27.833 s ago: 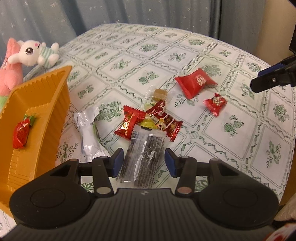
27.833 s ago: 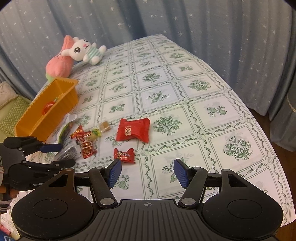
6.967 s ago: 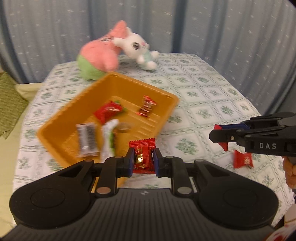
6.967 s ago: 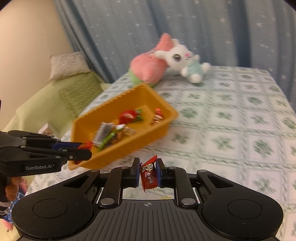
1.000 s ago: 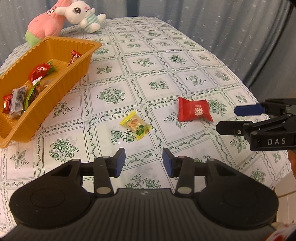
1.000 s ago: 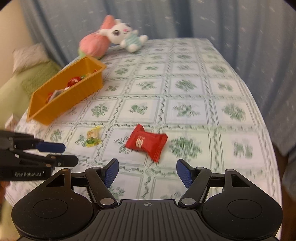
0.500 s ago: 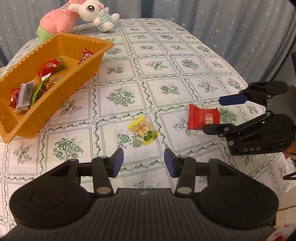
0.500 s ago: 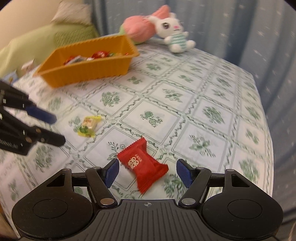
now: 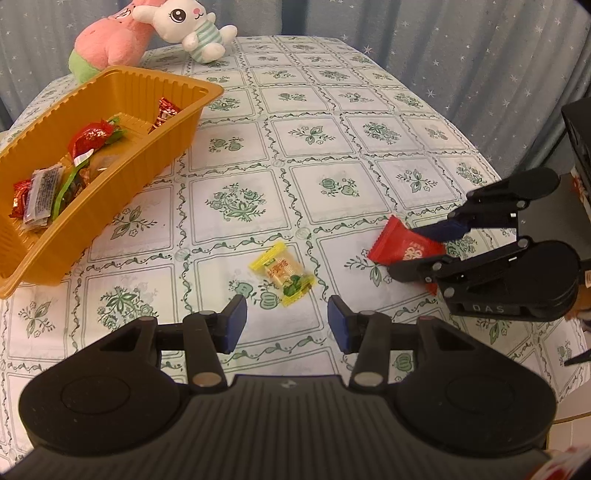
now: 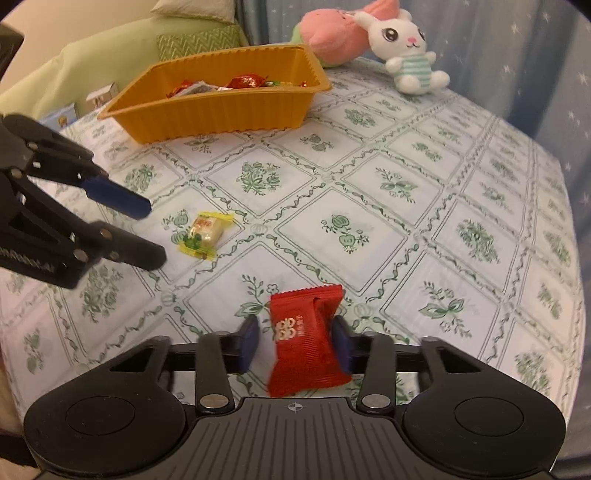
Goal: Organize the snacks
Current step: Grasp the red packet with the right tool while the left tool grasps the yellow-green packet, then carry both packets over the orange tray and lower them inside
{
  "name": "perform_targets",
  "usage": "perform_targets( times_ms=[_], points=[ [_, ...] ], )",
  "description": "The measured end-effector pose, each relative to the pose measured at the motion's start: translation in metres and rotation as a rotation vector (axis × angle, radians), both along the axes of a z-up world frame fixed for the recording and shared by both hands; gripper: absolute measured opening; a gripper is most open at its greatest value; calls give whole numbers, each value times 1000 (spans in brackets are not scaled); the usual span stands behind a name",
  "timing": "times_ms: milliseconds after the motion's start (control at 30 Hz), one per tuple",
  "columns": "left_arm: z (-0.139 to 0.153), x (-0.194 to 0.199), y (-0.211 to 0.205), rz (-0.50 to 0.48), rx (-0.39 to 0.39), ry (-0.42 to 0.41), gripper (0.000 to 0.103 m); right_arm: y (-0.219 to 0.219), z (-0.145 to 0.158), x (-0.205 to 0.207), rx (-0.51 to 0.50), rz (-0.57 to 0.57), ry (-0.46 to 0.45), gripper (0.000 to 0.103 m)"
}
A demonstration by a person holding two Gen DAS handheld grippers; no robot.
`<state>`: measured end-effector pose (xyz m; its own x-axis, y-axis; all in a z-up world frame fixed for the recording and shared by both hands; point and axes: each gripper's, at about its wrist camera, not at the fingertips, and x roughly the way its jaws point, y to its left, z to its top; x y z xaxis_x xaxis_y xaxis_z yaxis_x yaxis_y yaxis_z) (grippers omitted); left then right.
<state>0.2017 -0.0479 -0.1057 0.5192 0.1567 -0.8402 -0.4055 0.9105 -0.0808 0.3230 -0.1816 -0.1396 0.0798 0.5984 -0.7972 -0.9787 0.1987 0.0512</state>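
Right claw (image 10: 293,345) has just been closing around the red packet (image 10: 304,347) between its fingers; left claw (image 9: 283,319) open, yellow candy (image 9: 282,274) just ahead on the tabletop (image 9: 332,147)

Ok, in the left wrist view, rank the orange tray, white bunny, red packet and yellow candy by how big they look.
1. orange tray, clearly largest
2. white bunny
3. red packet, partly covered by the right gripper
4. yellow candy

Bunny sits farthest away, so it is really bigger than it looks; packet and candy look close.
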Motion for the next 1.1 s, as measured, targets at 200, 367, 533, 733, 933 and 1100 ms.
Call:
perform_targets(
  times_ms=[200,367,533,733,933,1100],
  points=[
    [-6,8,6,14,-49,-24,44,-12,6,9,49,-157,73,30],
    [-11,20,9,13,-50,-32,44,-27,14,18,100,-254,124,30],
    [-17,33,7,-2,-18,-18,35,-41,18,24,122,-316,142,30],
    [-22,42,0,-48,24,-5,25,-54,18,28,128,-363,152,30],
    [-23,44,-3,-78,59,14,20,-55,17,28,125,-375,159,30],
    [-23,46,-4,-94,66,23,19,-53,17,25,125,-372,159,30]
  ],
)
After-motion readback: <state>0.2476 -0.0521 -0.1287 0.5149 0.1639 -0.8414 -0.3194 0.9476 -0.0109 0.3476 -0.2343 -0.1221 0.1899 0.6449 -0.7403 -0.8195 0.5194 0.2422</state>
